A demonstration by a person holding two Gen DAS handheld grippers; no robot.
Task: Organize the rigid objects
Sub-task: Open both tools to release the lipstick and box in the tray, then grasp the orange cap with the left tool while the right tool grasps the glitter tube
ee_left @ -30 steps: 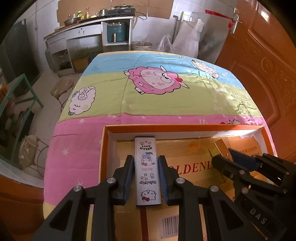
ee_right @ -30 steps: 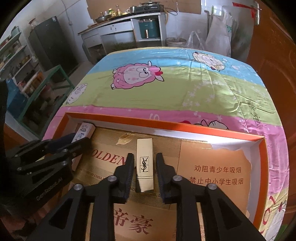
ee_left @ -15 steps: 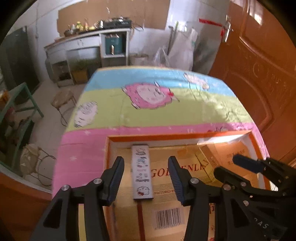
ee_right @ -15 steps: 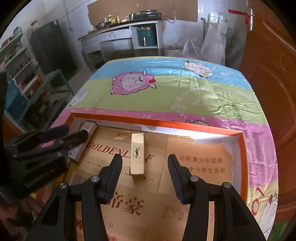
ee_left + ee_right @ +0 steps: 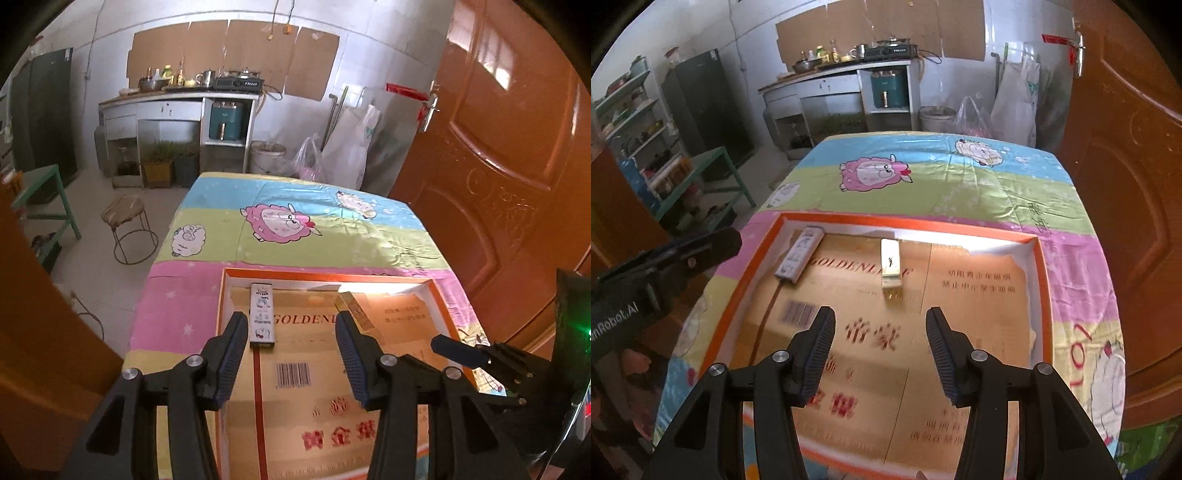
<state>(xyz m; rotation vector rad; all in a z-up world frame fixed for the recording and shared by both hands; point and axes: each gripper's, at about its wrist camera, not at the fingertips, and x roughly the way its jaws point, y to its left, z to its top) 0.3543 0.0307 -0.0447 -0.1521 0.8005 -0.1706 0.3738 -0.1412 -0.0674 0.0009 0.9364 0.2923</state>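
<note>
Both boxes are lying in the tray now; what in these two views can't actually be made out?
- Gold box, right wrist view: logo washed out by glare.
- Gold box, left wrist view: near end behind the left gripper's finger.
- Tray: near rim hidden behind both grippers.
- White box: small print unreadable.

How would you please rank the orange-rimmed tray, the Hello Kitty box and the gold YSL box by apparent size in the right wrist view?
1. Orange-rimmed tray: by far the largest; it holds both boxes.
2. Hello Kitty box: longer and slimmer.
3. Gold YSL box: shorter, though it is glare-washed and the two are close enough that this order is tentative.
</note>
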